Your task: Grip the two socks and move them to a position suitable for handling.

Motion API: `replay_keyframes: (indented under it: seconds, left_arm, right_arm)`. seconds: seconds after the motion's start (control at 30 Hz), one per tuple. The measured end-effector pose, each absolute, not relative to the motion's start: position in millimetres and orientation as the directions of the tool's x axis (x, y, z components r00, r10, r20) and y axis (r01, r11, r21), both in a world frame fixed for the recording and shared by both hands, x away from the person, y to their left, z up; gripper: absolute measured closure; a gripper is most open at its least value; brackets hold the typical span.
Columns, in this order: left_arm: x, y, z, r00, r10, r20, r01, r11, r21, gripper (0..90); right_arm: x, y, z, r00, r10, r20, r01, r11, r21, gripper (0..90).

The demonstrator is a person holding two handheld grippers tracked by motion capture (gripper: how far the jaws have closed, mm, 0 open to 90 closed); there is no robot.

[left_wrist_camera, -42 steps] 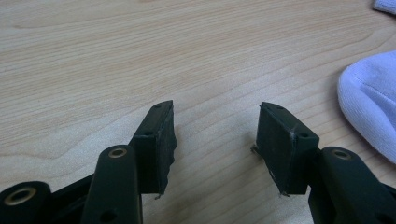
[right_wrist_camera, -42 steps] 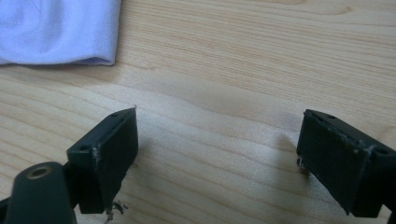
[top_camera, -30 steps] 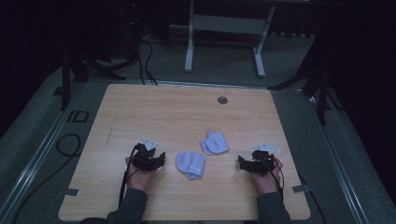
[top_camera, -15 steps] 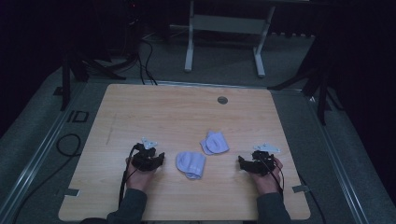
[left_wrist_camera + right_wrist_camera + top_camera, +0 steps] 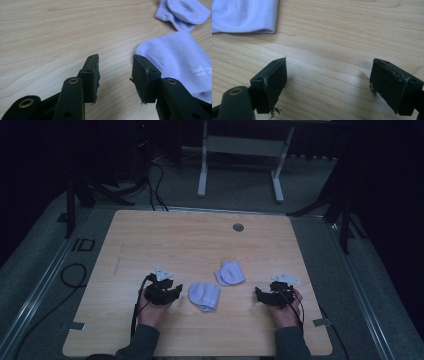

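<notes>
Left gripper [image 5: 115, 75] open beside near sock [image 5: 180, 62]

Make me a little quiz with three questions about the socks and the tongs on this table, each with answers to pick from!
1. Where does the near sock lie?
A. between the two tongs
B. at the far edge of the table
C. on the floor

2. How many socks are on the table?
A. one
B. two
C. five

3. What are the left tongs doing?
A. squeezing a sock
B. open, with bare wood between them
C. shut tight on nothing

Right letters:
1. A: in the high view the sock lies between the left tongs and the right tongs.
2. B: the near sock and the far sock are the two pale purple socks there.
3. B: the left gripper view shows a gap with wood in it; the near sock lies just beside one jaw.
</notes>
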State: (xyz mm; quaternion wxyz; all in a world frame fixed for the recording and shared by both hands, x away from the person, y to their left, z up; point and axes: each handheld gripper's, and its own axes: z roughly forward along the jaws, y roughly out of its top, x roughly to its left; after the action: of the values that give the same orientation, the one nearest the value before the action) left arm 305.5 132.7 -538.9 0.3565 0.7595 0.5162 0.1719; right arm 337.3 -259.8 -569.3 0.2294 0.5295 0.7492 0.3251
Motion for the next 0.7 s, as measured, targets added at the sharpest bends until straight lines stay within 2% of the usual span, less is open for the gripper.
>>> replay_keyframes:
  seconds: [0.3, 0.7]
  left_arm:
    - [305.4, 115.3, -537.8, 0.454, 0.885, -0.103, 0.653, -0.252, 0.714, 57.1]
    - [305.2, 107.8, -541.8, 0.466, 0.880, -0.094, 0.660, -0.276, 0.699, 57.1]
  right_arm:
    - [336.0, -259.5, -569.1, -0.343, 0.939, 0.000, 0.638, 0.233, 0.734, 17.7]
    - [335.5, -259.8, -569.0, -0.349, 0.937, -0.001, 0.635, 0.237, 0.735, 18.4]
